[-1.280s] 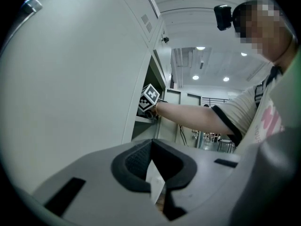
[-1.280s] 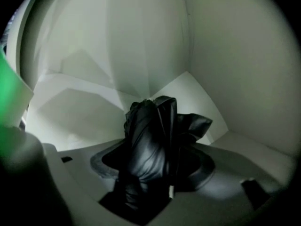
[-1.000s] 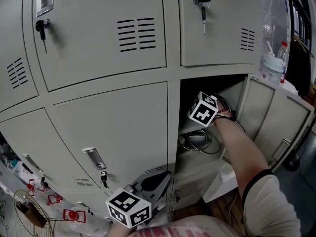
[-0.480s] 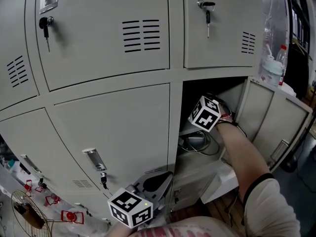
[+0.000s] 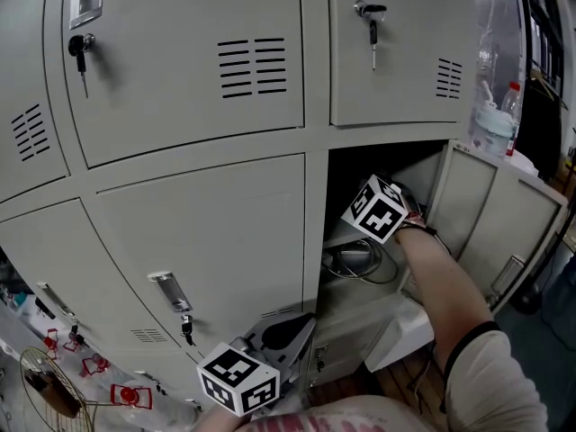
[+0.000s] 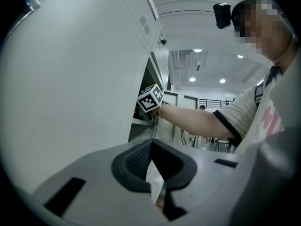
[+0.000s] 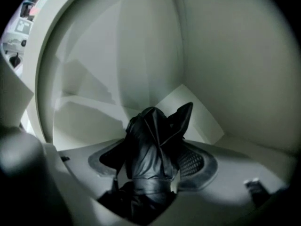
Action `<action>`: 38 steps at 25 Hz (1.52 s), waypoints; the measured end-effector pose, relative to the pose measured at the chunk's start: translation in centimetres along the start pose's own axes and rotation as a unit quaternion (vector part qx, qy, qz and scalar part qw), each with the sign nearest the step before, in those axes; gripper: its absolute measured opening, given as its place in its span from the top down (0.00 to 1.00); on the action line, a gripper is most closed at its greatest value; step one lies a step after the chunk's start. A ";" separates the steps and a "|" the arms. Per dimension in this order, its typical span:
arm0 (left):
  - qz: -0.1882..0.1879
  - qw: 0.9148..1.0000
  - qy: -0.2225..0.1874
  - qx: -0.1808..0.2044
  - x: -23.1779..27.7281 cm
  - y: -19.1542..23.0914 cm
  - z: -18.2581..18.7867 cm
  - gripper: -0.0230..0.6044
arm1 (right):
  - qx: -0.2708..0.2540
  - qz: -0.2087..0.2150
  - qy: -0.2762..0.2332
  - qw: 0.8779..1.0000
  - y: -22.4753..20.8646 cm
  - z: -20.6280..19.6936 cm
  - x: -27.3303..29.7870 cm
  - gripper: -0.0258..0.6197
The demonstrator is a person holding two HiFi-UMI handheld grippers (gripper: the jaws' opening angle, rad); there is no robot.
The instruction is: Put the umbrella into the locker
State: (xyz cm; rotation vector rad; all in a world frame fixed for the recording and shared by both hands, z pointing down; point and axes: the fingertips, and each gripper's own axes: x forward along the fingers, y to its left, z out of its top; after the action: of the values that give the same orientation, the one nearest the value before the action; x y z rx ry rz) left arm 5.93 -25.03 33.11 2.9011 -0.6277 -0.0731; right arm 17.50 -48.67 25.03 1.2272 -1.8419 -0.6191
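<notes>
A black folded umbrella [image 7: 149, 159] lies between the jaws of my right gripper [image 7: 153, 147], deep inside the open locker compartment [image 5: 423, 165]. The jaws are opening, and the right pad [image 7: 194, 161] shows bare mesh beside the fabric. In the head view only this gripper's marker cube [image 5: 378, 210] and the person's forearm [image 5: 441, 277] show at the compartment's mouth. My left gripper [image 5: 286, 331] hangs low in front of the closed lower doors. Its jaws meet at the tips with nothing between them.
The compartment's door [image 5: 490, 214] stands open to the right. Coiled cables [image 5: 360, 261] lie on the shelf below the right gripper. Closed locker doors with keys [image 5: 371, 16] fill the rest. A bottle [image 5: 513, 97] stands at far right, and red clips [image 5: 130, 391] lie lower left.
The right gripper's marker cube has shifted slightly right and down at the compartment's mouth. The left gripper has stayed where it was.
</notes>
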 end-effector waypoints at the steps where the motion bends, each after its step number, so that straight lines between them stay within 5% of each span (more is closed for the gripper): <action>1: 0.000 1.000 0.000 0.001 0.0 0.0 0.0 0.96 | 0.005 0.000 -0.004 1.000 -0.1 0.1 -0.1 0.44; 14: 0.004 1.000 -0.001 0.000 -0.3 -0.1 0.1 0.96 | 0.048 -0.044 -0.043 0.997 -1.5 0.9 -1.1 0.48; 27: 0.003 1.000 0.000 0.002 -0.6 -0.4 0.1 0.96 | 0.170 -0.082 -0.117 0.975 -2.9 1.1 -4.3 0.51; 34: -0.001 1.000 0.001 0.004 -0.5 -0.9 0.0 0.96 | 0.245 -0.092 -0.158 0.952 -2.9 0.5 -6.8 0.55; 38: -0.003 1.000 0.000 0.004 -0.3 -1.2 -0.1 0.96 | 0.337 -0.081 -0.208 0.915 -3.0 -0.2 -8.3 0.56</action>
State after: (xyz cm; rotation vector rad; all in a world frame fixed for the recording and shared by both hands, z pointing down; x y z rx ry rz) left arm 6.17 -23.87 32.95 2.9113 -0.6203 -0.0700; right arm 20.76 -42.33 19.89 1.8146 -2.4461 -0.3472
